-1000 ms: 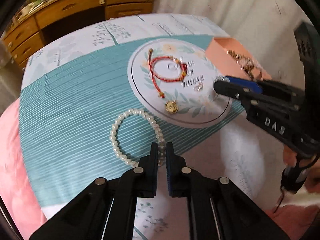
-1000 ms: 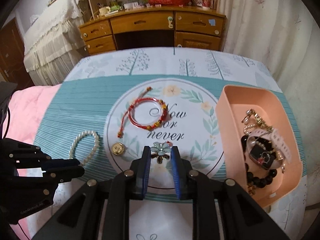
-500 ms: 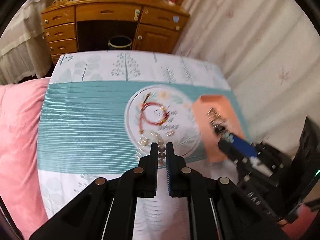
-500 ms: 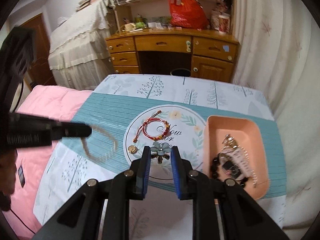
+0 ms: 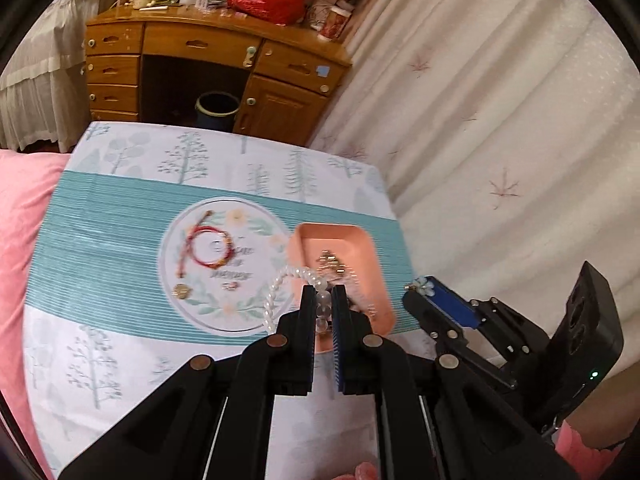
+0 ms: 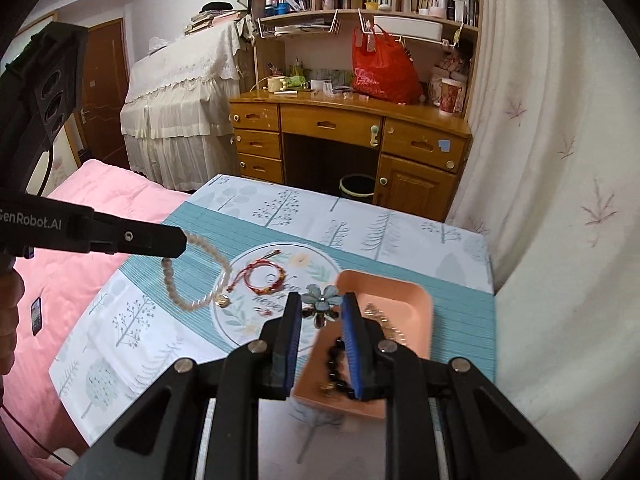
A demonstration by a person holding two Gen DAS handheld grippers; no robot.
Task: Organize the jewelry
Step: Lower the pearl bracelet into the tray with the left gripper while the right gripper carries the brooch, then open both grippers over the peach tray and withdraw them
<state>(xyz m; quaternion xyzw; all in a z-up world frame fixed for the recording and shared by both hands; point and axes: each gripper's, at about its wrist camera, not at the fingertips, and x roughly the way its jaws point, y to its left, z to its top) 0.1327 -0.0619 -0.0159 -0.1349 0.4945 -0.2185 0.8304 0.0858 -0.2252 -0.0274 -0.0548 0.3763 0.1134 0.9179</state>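
The left gripper (image 5: pixel 323 296) is clamped on a white pearl bracelet (image 5: pixel 280 288), which hangs in a loop from its tips above the cloth, and the right gripper (image 6: pixel 320 312) is closed on a pale blue flower brooch (image 6: pixel 320 298); both are in the air near the pink tray (image 5: pixel 372 256). The tray already holds a dark bead bracelet (image 6: pixel 338 356) and some gold chains, so part of the sorting looks done. Left on the round print of the cloth (image 5: pixel 100 240) are a red cord bracelet (image 5: pixel 208 246), a gold pendant (image 5: pixel 181 291) and a small ring-like piece (image 5: pixel 230 287), too small to identify. The left view shows the right gripper's tips with the brooch beside the tray; the right view alone shows the whole pearl loop dangling and the dark beads in the tray.
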